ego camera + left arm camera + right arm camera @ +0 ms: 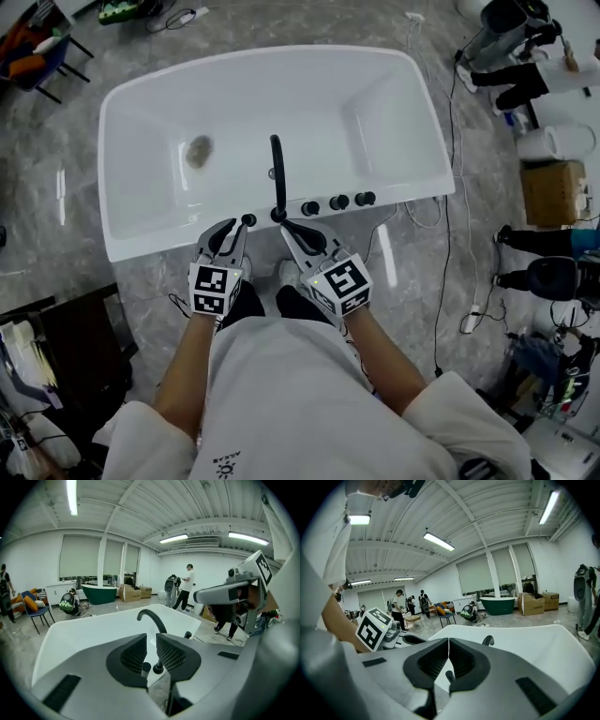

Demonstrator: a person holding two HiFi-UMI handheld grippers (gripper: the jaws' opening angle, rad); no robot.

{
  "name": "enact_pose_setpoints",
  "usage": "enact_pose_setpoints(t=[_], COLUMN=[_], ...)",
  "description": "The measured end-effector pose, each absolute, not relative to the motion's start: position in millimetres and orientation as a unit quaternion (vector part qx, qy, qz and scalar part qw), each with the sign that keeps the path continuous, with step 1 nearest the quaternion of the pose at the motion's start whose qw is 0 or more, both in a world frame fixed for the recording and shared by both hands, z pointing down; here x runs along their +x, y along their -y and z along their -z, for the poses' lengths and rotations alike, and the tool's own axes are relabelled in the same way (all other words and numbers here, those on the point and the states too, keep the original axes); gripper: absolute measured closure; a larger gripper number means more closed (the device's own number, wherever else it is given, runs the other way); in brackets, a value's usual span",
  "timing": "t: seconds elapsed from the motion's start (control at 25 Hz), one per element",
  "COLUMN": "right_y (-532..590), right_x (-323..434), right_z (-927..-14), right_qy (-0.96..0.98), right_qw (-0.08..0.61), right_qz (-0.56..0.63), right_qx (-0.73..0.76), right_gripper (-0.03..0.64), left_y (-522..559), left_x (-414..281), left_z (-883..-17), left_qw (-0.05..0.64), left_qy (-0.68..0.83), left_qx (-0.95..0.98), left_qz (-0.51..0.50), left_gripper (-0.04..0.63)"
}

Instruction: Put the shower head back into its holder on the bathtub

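Note:
The white bathtub (141,103) lies below me, with a black curved spout (277,173) and three black knobs (338,202) on its near rim. A small black round piece (248,220), which looks like the shower head's end, sits in the rim left of the spout. My left gripper (232,232) hovers just above that piece. Its jaws stand a little apart with nothing between them, and the spout (151,618) shows beyond them (151,637). Close to the right of it, my right gripper (298,232) hangs over the spout's base, its tips together and empty (448,640).
Cables trail over the grey floor right of the tub (448,234). A cardboard box (553,192) and equipment stand at the far right. A dark cabinet (66,347) is at my lower left. People, a chair (35,613) and a green tub (99,592) are across the room.

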State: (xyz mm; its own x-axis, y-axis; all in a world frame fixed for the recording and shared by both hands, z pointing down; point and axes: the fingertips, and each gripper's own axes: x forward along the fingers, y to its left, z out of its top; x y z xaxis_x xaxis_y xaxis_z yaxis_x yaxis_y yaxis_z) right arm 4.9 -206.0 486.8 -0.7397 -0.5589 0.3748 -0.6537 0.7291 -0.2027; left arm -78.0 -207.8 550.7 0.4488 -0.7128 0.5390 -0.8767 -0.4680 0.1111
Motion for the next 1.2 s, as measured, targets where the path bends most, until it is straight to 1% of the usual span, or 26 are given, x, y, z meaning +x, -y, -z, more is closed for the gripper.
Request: enact_pose_setpoints(t=[0.2, 0.36, 0.88, 1.2], right_y=[209.9, 211.0, 219.9, 220.9], right_x=[-0.6, -1.8, 3.0, 9.9], right_z=[-469.6, -455.9, -406.5, -375.0], right_qy=[0.922, 0.924, 0.929, 0.931], right_qw=[0.136, 0.124, 0.092, 0.07], right_qz=[-0.147, -0.139, -0.103, -0.088], right_qx=[0.331, 0.333, 0.344, 0.347], right_gripper=[0.598, 0.6, 0.599, 0.598], left_y=[217.8, 222.0, 228.6, 226.3], left_x=[-86.7, -94.9, -108.2, -122.6], left_z=[-513.3, -486.7, -410.3, -379.0], left_qw=[0.17, 0.156, 0.125, 0.107], left_qy=[0.496, 0.508, 0.515, 0.522], left_qx=[0.83, 0.829, 0.839, 0.84], left_qz=[-0.19, -0.174, -0.124, -0.105], left_gripper=[0.564, 0.583, 0.583, 0.583])
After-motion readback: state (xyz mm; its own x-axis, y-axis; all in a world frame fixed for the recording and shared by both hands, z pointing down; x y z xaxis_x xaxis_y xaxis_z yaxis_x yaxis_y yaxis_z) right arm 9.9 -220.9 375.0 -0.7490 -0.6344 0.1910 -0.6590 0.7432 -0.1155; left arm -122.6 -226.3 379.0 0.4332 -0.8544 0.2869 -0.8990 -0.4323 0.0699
